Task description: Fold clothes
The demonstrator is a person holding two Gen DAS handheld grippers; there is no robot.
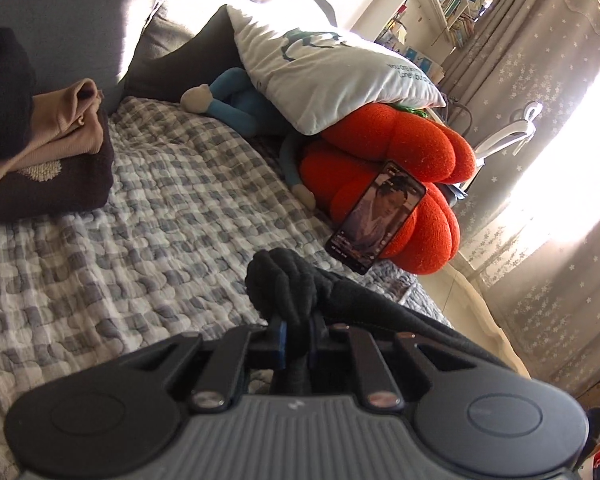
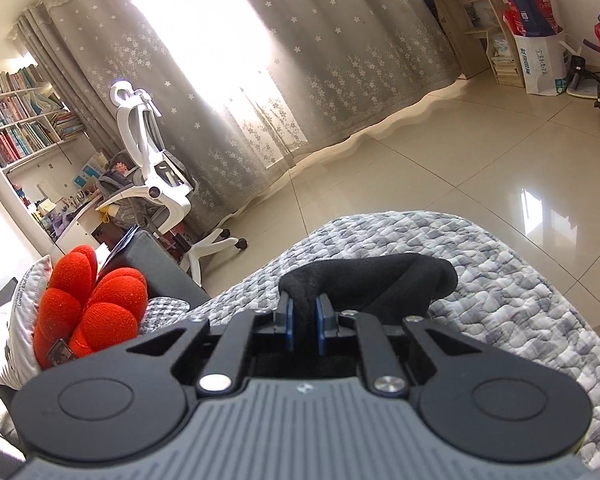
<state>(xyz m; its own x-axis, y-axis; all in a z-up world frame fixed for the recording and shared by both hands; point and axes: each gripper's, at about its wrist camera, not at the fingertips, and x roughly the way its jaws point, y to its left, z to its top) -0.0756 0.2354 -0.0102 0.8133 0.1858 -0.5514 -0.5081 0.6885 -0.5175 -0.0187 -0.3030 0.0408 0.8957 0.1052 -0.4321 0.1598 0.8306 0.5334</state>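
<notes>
Over the checked quilt (image 1: 140, 200), black garment (image 1: 284, 280) stretched sideways, ends pinched in closed left claw (image 1: 296, 336) and right claw (image 2: 305, 320).

I note matt black knit garment (image 1: 284, 288), puckered checked quilt cloth (image 1: 140, 208), fuzzy orange cushion (image 1: 400, 152), glossy floor tiles (image 2: 480, 160).

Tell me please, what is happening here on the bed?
A person is folding clothes with a handheld gripper in each hand. The left gripper is shut on a bunch of a black garment, and the right gripper is shut on black cloth too, probably the same garment. It lies on the checked quilt. A pile of folded clothes sits further back on the quilt. A phone leans on an orange cushion.
</notes>
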